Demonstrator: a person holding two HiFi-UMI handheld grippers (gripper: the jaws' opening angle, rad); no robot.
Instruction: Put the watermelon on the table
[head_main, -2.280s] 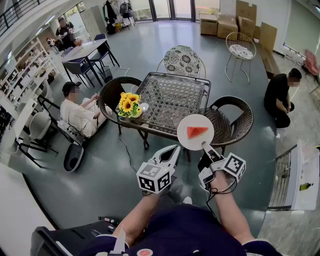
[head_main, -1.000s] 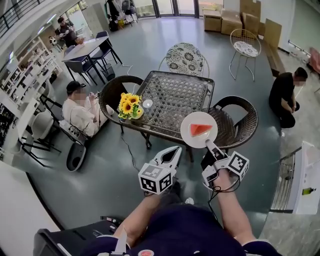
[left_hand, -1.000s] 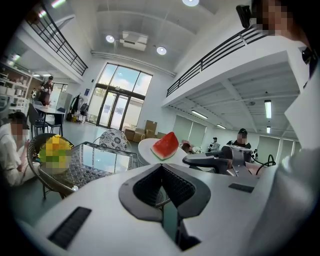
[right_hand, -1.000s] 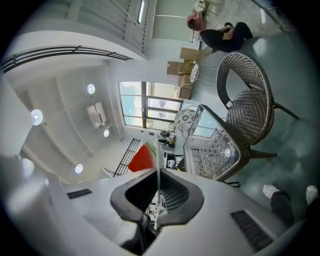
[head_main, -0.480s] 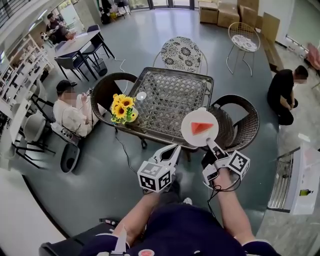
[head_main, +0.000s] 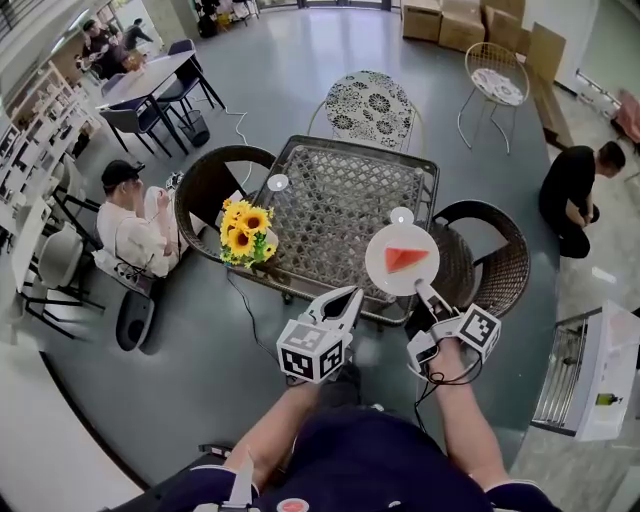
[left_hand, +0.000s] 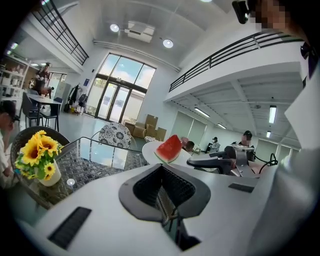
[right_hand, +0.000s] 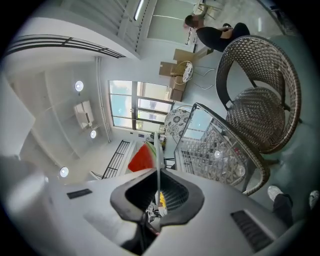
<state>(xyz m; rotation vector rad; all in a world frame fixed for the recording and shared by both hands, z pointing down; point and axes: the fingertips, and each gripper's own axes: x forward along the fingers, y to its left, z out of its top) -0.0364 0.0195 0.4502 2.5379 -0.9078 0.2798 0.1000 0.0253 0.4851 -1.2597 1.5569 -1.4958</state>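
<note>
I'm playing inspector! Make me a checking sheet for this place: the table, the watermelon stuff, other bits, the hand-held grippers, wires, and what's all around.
Surface: table with a glass top over lattice.
Job's things: watermelon slice on a white plate, held up by the table's near edge, not yet set down.
Clutter: sunflowers in a vase and two small white discs on the table.
Grippers: right hand-held gripper shut on the white plate's rim; left hand-held gripper shut, empty.
Cables: black wire at the right hand-held gripper; a cable on the floor.
Surroundings: wicker chairs, a seated person, a crouching person, cardboard boxes.
</note>
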